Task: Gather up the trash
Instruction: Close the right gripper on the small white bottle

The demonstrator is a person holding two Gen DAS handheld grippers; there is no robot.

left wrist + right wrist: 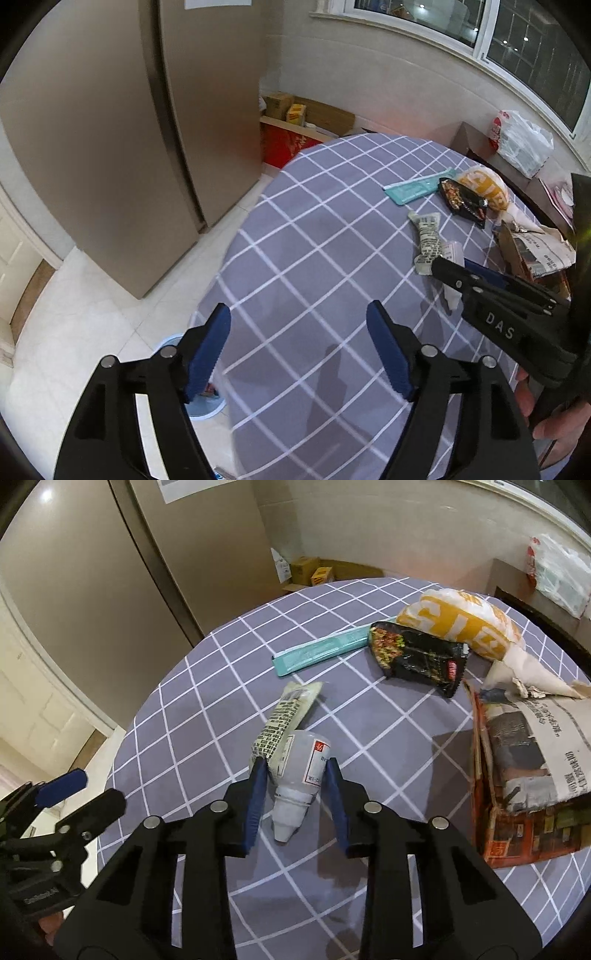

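I'm seeing right gripper (295, 775) jaws pressing on both sides of white plastic bottle (299, 775), bottle lying on checked surface (207, 709), touching crumpled grey wrapper (284, 716). Left gripper (299, 332) jaws standing wide, holding nothing, well apart from bottle, above surface edge.

You see a matt grey cloth with white grid lines (207, 716) on the round table. The translucent white plastic bottle (295, 775) looks smooth, with a paper label. The black snack packet (417, 657) is glossy foil, a little crumpled. The printed newspaper sheet (546, 738) is matt paper. The tall beige fridge door (110, 147) looks like brushed metal with a soft shine.
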